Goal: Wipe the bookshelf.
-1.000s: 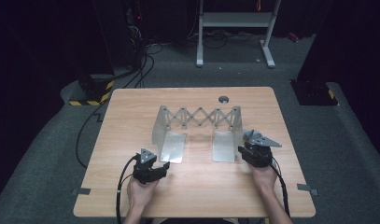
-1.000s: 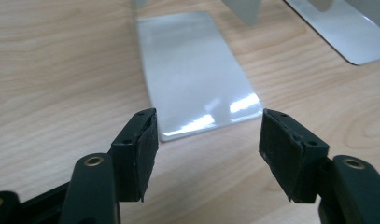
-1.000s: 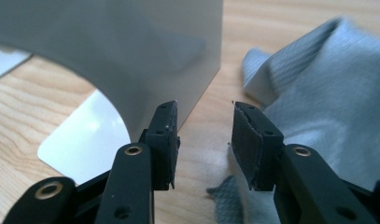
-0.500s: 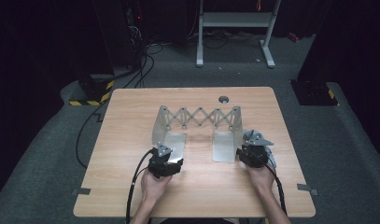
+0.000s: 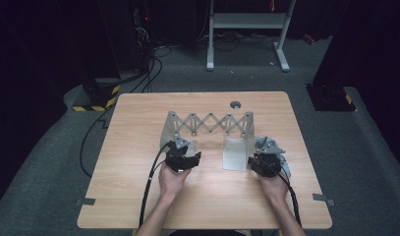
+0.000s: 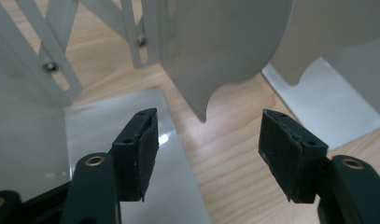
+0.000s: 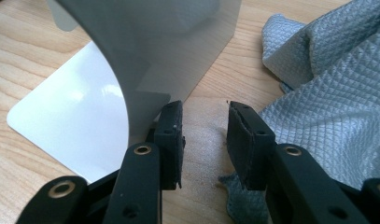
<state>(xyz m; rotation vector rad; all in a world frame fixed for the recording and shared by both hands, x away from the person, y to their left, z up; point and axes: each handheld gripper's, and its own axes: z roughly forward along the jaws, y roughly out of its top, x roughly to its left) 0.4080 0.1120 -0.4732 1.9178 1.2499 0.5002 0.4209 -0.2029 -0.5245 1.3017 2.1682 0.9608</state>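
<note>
Metal rack (image 5: 211, 129) in the middle of the table (image 5: 138, 196). Left gripper (image 6: 206, 154) wide open, holding nothing, near the rack's left end. Right gripper (image 7: 204, 140) half open, just been closing, empty, beside the right plate and a grey cloth (image 7: 327, 88). Best to grab both ends evenly, gently.

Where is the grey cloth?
In the high view, the grey cloth lies at the table's right side, just right of the metal rack's right end plate, beside the right gripper.

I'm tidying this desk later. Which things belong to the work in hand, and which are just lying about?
In use:
- expandable metal bookend rack
- left claw, open over its left base plate
- right claw, beside its right end plate

Lying about:
- grey cloth
- floor cables
</note>
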